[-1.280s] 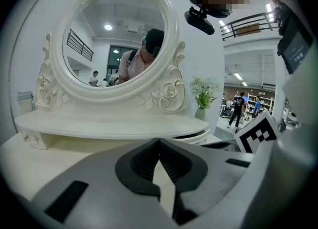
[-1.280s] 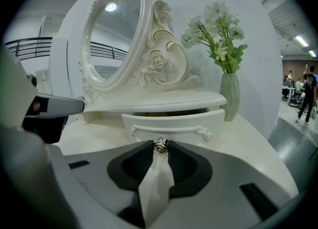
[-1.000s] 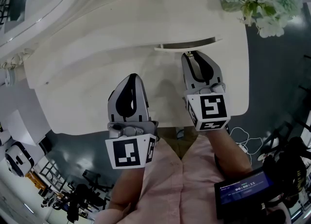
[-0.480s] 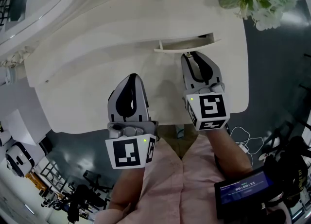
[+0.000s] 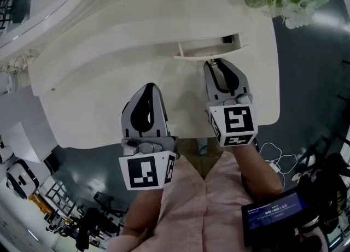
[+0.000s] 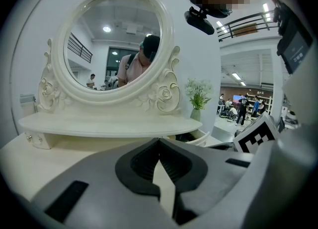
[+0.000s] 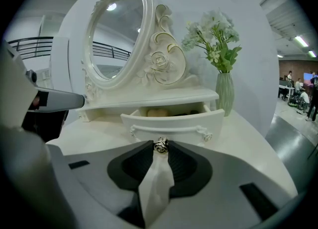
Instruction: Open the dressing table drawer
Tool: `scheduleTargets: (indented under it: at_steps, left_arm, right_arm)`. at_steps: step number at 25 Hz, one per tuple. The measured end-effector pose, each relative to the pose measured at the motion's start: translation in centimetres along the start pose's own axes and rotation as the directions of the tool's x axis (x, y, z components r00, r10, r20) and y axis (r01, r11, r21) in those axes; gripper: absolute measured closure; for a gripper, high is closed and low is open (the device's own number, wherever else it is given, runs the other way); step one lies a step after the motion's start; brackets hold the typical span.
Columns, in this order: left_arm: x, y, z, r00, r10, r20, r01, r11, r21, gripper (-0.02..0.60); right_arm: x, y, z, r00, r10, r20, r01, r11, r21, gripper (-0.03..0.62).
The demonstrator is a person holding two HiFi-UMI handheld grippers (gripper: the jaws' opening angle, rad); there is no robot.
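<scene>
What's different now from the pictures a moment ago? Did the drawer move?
The drawer slid out a little further toward the person, so more of its inside shows. The right gripper kept its jaws closed on the drawer knob. The left gripper stayed shut and empty over the tabletop. Nothing was let go.

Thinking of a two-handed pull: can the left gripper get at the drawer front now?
Probably yes: bare tabletop lies between the left gripper and the drawer front, though the right gripper holds its middle knob.
</scene>
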State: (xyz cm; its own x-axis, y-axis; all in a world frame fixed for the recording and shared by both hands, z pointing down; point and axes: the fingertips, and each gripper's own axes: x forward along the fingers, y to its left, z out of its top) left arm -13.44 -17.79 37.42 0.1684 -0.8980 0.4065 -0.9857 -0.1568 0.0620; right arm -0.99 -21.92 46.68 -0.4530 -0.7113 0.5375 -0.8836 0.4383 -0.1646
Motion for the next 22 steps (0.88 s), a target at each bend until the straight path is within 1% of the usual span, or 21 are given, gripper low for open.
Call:
scheduleTargets:
  at_steps: [22]
  left_arm:
    - [-1.3,-0.9,-0.2,1.0,-0.004,0.007,0.004,1.0,0.009,0.56]
  right_arm:
    - [-1.3,0.3,-0.9,1.0,-0.001,0.0,0.001,1.0,0.003,0.491]
